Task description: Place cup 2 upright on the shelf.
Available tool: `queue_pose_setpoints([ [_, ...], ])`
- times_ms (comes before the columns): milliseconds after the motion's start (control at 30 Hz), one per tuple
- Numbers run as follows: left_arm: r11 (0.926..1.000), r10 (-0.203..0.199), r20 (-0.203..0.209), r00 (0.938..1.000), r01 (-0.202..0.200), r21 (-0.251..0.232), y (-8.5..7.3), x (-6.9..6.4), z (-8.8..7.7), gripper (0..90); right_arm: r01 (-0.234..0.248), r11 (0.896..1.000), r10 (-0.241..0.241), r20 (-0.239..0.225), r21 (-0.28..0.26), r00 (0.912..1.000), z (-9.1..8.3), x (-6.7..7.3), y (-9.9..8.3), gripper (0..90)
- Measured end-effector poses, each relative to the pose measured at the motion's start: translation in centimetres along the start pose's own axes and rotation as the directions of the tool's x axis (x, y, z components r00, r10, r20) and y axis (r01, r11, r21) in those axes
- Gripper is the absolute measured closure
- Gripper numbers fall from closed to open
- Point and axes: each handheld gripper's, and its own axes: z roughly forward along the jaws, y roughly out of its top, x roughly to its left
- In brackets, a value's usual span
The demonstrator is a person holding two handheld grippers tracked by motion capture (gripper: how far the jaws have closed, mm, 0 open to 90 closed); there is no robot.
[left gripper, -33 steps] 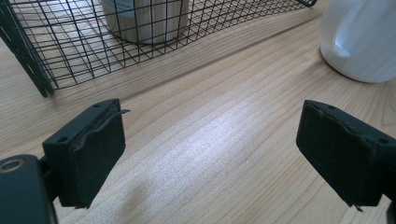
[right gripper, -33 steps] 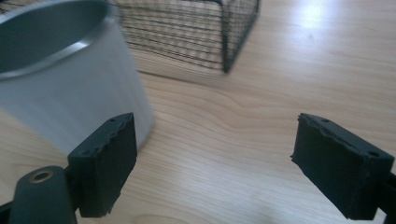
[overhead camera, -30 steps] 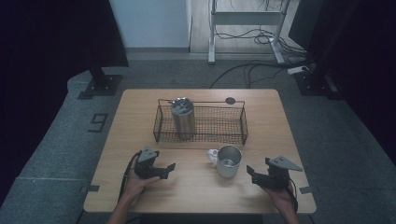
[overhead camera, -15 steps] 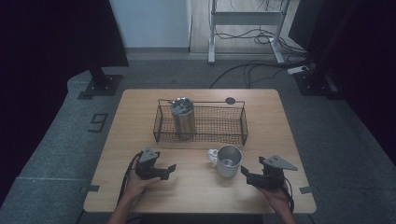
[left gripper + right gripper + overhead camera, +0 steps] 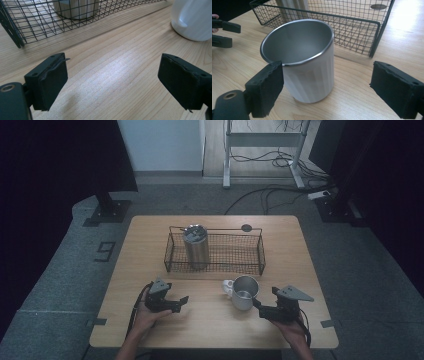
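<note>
A steel mug (image 5: 244, 292) with a white handle stands upright on the wooden table (image 5: 210, 330), in front of a black wire basket (image 5: 225, 266). My right gripper (image 5: 258, 306) is just right of it, open. In the right gripper view the mug (image 5: 308, 62) stands between the spread jaws, close to the left pad (image 5: 265, 91) and well apart from the right one. My left gripper (image 5: 180, 303) rests at the table's front left, open. Its jaws have just been closing, and in the left gripper view only bare wood (image 5: 112, 82) lies between them.
A ribbed steel tumbler (image 5: 195, 245) stands upright in the basket's left end; the remainder of the basket holds nothing. A small dark disc (image 5: 246, 227) lies behind the basket. Dark floor, a stand and cables lie beyond the table's far edge.
My right gripper has shifted a little left, closer to the mug. The left hand has stayed where it was. Mug, basket and tumbler have not moved.
</note>
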Motion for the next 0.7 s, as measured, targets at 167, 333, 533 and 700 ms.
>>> queue_pose_setpoints([
  [167, 1.0, 0.002, 0.003, 1.0, -0.002, 0.006, -0.1, 0.0, 0.1, 9.2, 0.004, 1.0, -0.004, -0.014, 0.008, 0.9999, 0.5, 0.3, 0.5, 8.4],
  [333, 0.9999, 0.004, 0.006, 1.0, -0.004, 0.013, -0.1, -0.1, 0.3, 9.2, 0.008, 1.0, -0.007, -0.03, 0.017, 0.9995, 0.9, 0.5, 0.7, 6.0],
  [533, 1.0, -0.002, 0.01, 0.9999, 0.002, 0.005, 0.0, -0.1, 0.1, 9.3, 0.025, 1.0, -0.024, -0.044, 0.019, 0.9987, 1.4, 1.2, 1.0, 3.7],
  [700, 1.0, -0.008, 0.023, 0.9997, 0.008, -0.001, 0.0, -0.1, 0.0, 9.3, 0.044, 0.999, -0.043, -0.054, 0.021, 0.9976, 1.7, 1.7, 1.3, 0.9],
])
